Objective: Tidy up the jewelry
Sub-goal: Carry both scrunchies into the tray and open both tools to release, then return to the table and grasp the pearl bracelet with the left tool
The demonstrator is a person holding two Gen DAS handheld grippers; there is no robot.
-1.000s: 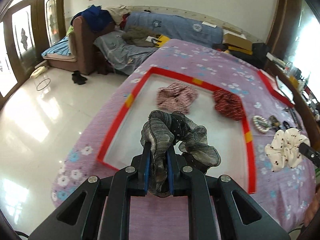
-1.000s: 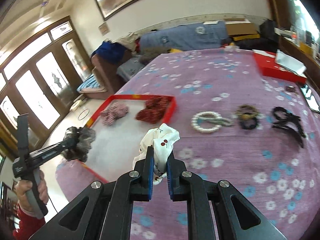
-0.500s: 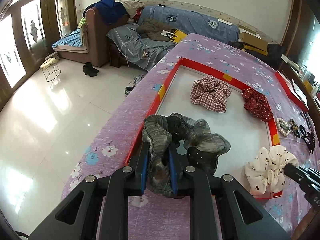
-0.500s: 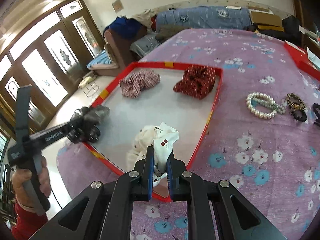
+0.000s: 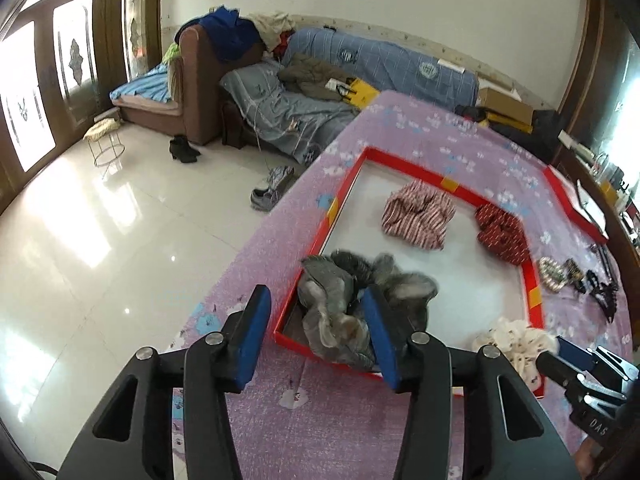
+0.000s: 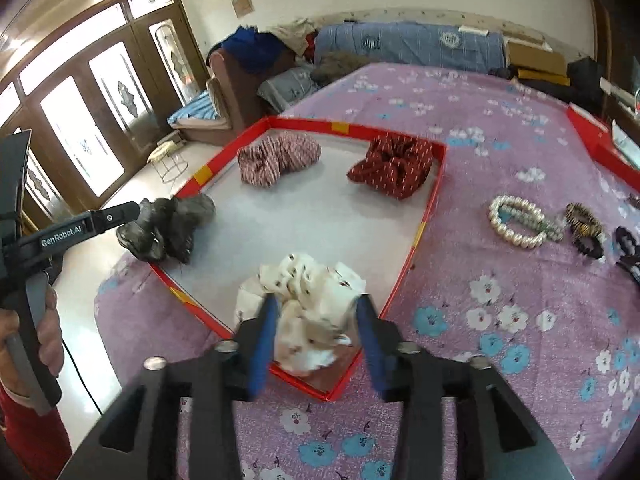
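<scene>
Now both sets of jaws stand wide apart, gripping nothing. The left gripper (image 5: 316, 332) has the grey scrunchie (image 5: 360, 300) lying loose between its blue pads, at the near left corner of the red-rimmed tray (image 5: 532, 276), part of it draped over the rim. The right gripper (image 6: 316, 328) likewise frames the white scrunchie with dark dots (image 6: 308, 296), which sits inside the tray's near right corner; whether the pads touch the cloth is hard to tell through the blur. Farther in on the pale tray floor lie a red-and-white striped scrunchie (image 6: 276, 158) to the far left and a dark red dotted scrunchie (image 6: 394, 166) to the far right, apart from each other. Outside the tray, to the right on the purple flowered bed cover (image 6: 500, 140), rest a pearl bracelet (image 6: 518, 222), a brown patterned hair tie (image 6: 584, 220) just beside it, and a black hair clip (image 6: 628, 246) at the right edge. Beyond the bed stands a cluttered sofa (image 5: 380, 64).
</scene>
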